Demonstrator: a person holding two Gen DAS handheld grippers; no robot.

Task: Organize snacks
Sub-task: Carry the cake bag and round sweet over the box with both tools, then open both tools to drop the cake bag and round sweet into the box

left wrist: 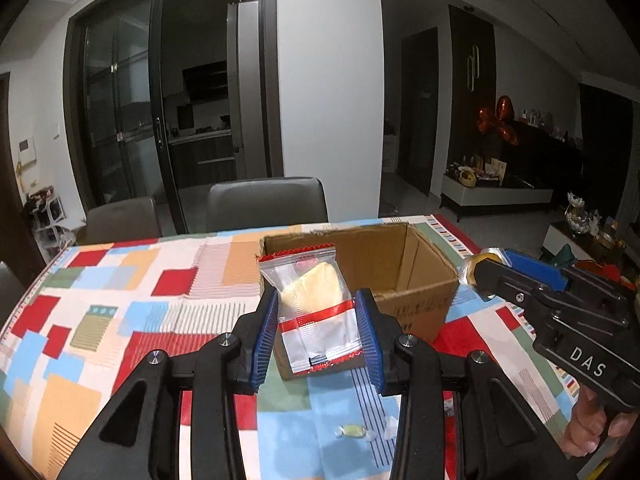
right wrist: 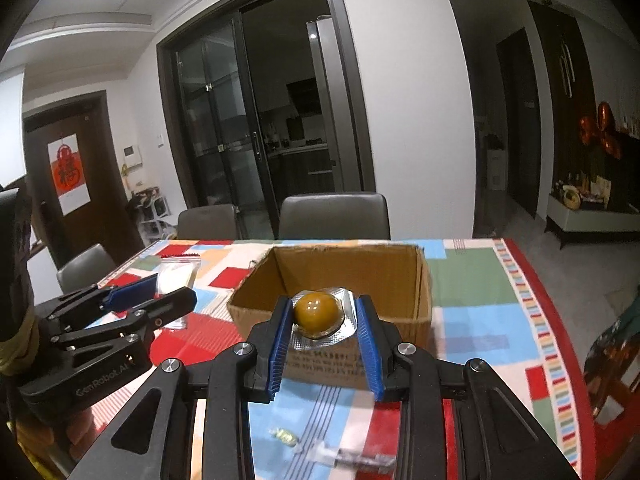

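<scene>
Two grippers are up over the table, each clamped on a snack, with an open cardboard box [left wrist: 416, 276] behind them. In the left wrist view, the patchwork tablecloth [left wrist: 120, 312] fills the left and lower part of the frame, and two grey chairs [left wrist: 266, 202] stand at the table's far edge. At lower centre the left gripper [left wrist: 316, 334] has its blue pads pressed against the sides of a clear snack packet [left wrist: 316, 316] with red edging and a pale yellow piece inside; the packet stands upright in front of the box's left front corner. Below it, near the bottom of the frame, a small wrapped candy [left wrist: 352, 431] lies on the cloth. At the right edge the right gripper [left wrist: 486, 274] comes in from the side, a hand [left wrist: 592, 428] beneath it.

In the right wrist view, the left gripper [right wrist: 160, 296] sits at the lower left with the pale packet [right wrist: 176, 276] between its fingers. At centre the right gripper [right wrist: 324, 330] is closed on a foil-backed blister holding a round amber sweet [right wrist: 319, 312], held in front of the box's near wall [right wrist: 400, 336]. The box interior looks bare from this angle. A candy [right wrist: 285, 436] and a blurred clear wrapper [right wrist: 352, 458] lie on the cloth at the bottom.
</scene>
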